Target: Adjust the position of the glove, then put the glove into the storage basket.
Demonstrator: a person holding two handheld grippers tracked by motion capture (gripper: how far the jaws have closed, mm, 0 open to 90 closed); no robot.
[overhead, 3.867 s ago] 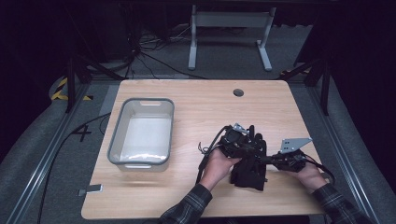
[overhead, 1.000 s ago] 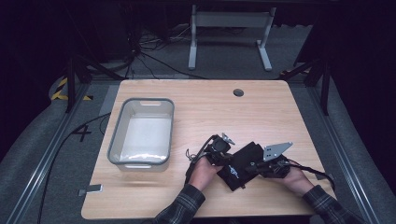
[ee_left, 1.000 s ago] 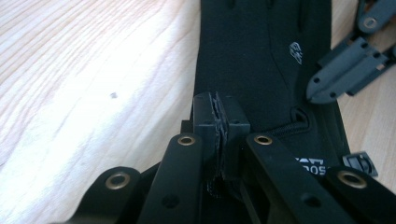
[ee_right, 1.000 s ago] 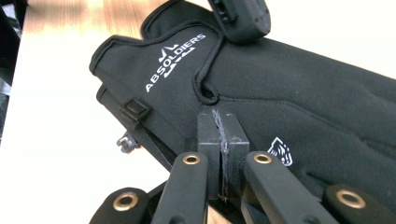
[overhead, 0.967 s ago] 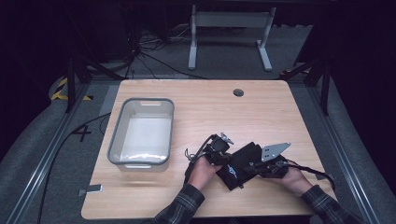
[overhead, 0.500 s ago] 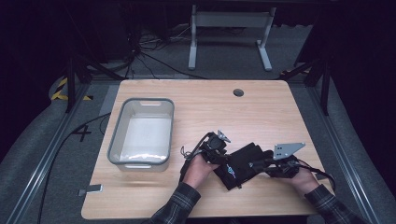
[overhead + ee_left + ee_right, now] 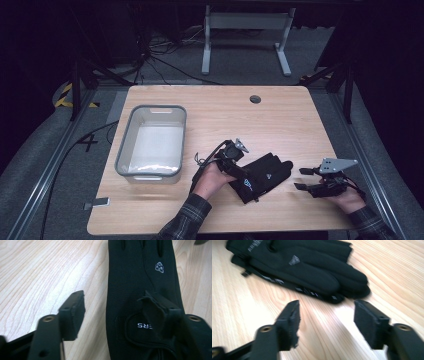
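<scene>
Since a second ago the right gripper (image 7: 303, 178) has drawn back off the black gloves (image 7: 262, 176); both jaws have just been opening, released. Left gripper (image 7: 239, 172) straddles the gloves' cuff on the counter (image 7: 280, 120).

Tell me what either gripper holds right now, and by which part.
Nothing. Both have just been opening: the left gripper stands open over the black gloves' cuff end, and the right gripper is open, clear of them.
</scene>
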